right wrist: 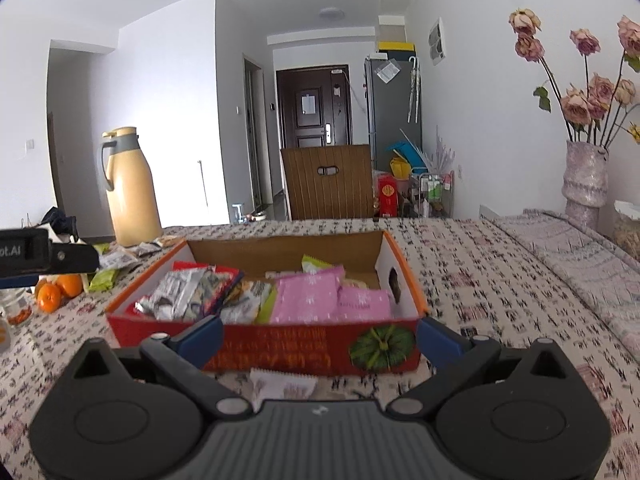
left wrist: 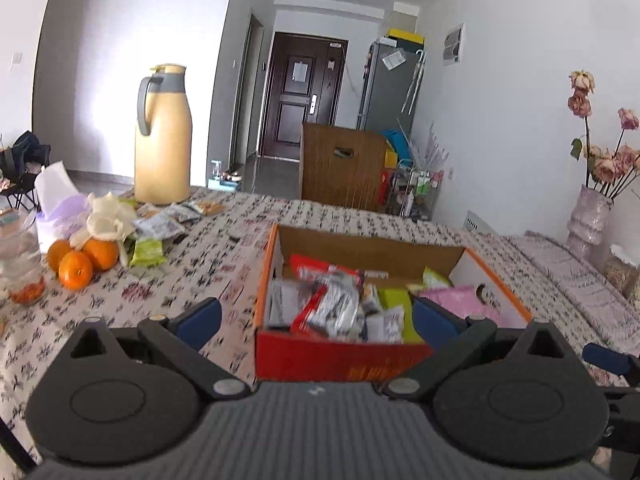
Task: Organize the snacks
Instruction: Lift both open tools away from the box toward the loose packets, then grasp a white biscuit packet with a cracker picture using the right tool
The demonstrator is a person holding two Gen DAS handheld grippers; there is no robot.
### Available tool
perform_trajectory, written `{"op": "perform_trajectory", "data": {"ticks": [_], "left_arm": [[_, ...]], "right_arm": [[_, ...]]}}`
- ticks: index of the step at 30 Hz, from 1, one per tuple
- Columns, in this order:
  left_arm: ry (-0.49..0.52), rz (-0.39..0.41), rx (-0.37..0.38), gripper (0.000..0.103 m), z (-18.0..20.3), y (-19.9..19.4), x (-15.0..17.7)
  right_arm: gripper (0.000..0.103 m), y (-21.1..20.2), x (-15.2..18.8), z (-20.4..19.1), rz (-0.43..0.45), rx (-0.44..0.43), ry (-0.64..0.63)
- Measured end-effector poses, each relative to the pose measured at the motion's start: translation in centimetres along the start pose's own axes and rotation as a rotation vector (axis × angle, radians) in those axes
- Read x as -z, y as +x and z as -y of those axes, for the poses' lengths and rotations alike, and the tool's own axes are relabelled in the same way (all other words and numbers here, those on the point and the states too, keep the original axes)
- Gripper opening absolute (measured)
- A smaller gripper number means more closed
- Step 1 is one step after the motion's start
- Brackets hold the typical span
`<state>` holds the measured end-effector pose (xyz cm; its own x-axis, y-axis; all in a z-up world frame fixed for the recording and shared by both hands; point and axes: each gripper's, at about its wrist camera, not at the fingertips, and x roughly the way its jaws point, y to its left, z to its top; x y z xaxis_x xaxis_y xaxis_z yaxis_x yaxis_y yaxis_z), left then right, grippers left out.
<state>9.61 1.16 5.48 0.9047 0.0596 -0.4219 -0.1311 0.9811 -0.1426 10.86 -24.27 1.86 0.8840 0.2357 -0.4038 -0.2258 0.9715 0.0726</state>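
Observation:
An open red and orange cardboard box (left wrist: 332, 354) (right wrist: 280, 344) sits on the patterned tablecloth, filled with silver, red, green and pink snack packets (left wrist: 332, 304) (right wrist: 304, 296). My left gripper (left wrist: 316, 320) is open and empty, hovering above the box's near edge. My right gripper (right wrist: 320, 336) is open and empty, just before the box's front wall. A pale packet (right wrist: 282, 384) lies on the cloth below it. More loose snack packets (left wrist: 160, 228) (right wrist: 120, 258) lie at the far left near the jug.
A tall yellow thermos jug (left wrist: 162, 136) (right wrist: 128, 188) stands at the back left. Oranges (left wrist: 80, 260) (right wrist: 56, 290), a glass jar (left wrist: 20, 256) and tissues (left wrist: 56, 196) sit at the left. A vase of dried roses (right wrist: 584, 176) (left wrist: 588, 216) stands at the right. A wooden chair (right wrist: 328, 180) is behind the table.

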Motion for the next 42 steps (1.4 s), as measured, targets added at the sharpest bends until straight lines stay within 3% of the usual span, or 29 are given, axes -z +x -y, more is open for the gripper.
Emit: {"op": "perform_trajectory", "data": {"ticks": [12, 24, 31, 35, 38, 40, 42], "left_arm": [[0.023, -0.045, -0.019, 0.103, -2.7, -0.9, 5.9], [0.034, -0.074, -0.009, 0.103, -2.7, 0.0, 6.6], [0.026, -0.088, -0.010, 0.103, -2.8, 0.4, 6.7], [0.028, -0.093, -0.010, 0.103, -2.8, 0.5, 6.7], [0.028, -0.093, -0.011, 0.103, -2.8, 0.5, 6.7], [0.025, -0.094, -0.014, 0.103, -2.9, 0.5, 6.7], [0.025, -0.095, -0.014, 0.103, -2.9, 0.5, 6.7]], "right_arm": [[0.103, -2.2, 4.4, 2.1, -0.063, 0.025, 0.045], [0.103, -0.8, 5.0, 2.2, -0.116, 0.025, 0.055], [0.103, 1.7, 5.2, 1.8, -0.194, 0.014, 0.054], [0.103, 3.3, 5.1, 1.9, -0.235, 0.050, 0.057], [0.095, 4.2, 4.9, 2.2, -0.256, 0.041, 0.063], [0.082, 4.7, 4.9, 2.2, -0.274, 0.032, 0.064], [0.079, 5.0, 5.0, 2.1, -0.281, 0.029, 0.062]]}}
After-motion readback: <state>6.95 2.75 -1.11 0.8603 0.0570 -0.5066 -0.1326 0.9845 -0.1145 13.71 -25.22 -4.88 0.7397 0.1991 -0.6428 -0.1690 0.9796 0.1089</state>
